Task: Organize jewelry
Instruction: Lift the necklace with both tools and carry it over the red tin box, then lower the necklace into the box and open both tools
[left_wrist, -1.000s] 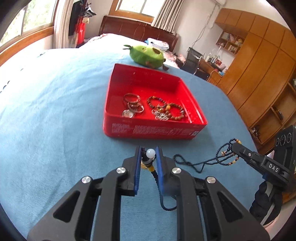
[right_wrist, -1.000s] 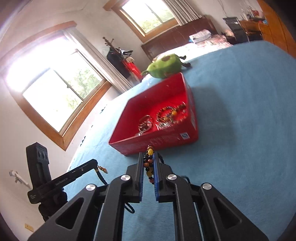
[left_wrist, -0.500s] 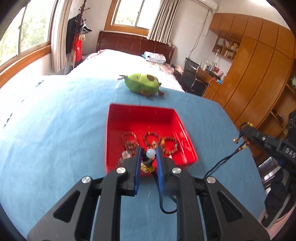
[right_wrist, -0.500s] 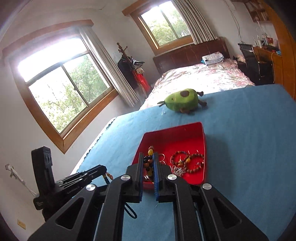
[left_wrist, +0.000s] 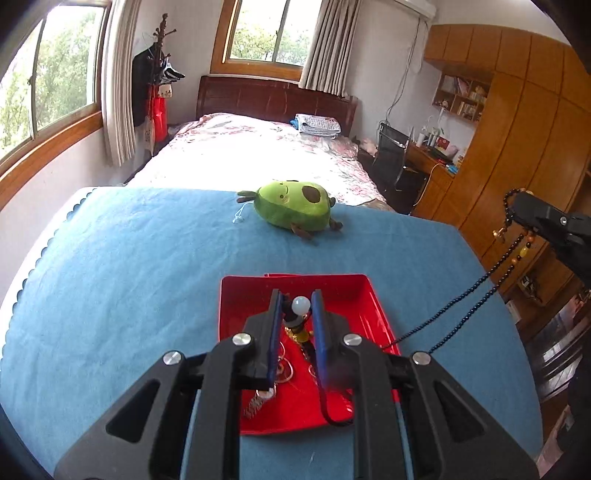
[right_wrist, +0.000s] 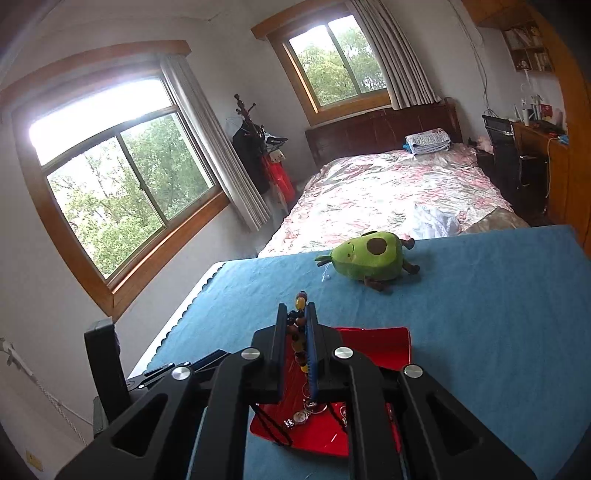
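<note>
Both grippers were clamped on one beaded necklace (left_wrist: 458, 299) — left gripper (left_wrist: 297, 308) at its white bead, right gripper (right_wrist: 297, 321) at the coloured beads — above the red tray (left_wrist: 354, 295).

Bedroom: dark wooden bed (left_wrist: 258, 147) with floral cover, wood-framed daylit windows (right_wrist: 122, 177), pale curtains, honey-coloured wooden wardrobe (left_wrist: 517, 129), white walls

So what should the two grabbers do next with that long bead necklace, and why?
Probably lower both together toward the red tray. The left gripper is shut on the white-bead end and the right gripper on the coloured-bead end of the necklace, which hangs in the air between them, over the tray where the other jewelry lies. Letting go from up here could drop part of it outside.
</note>
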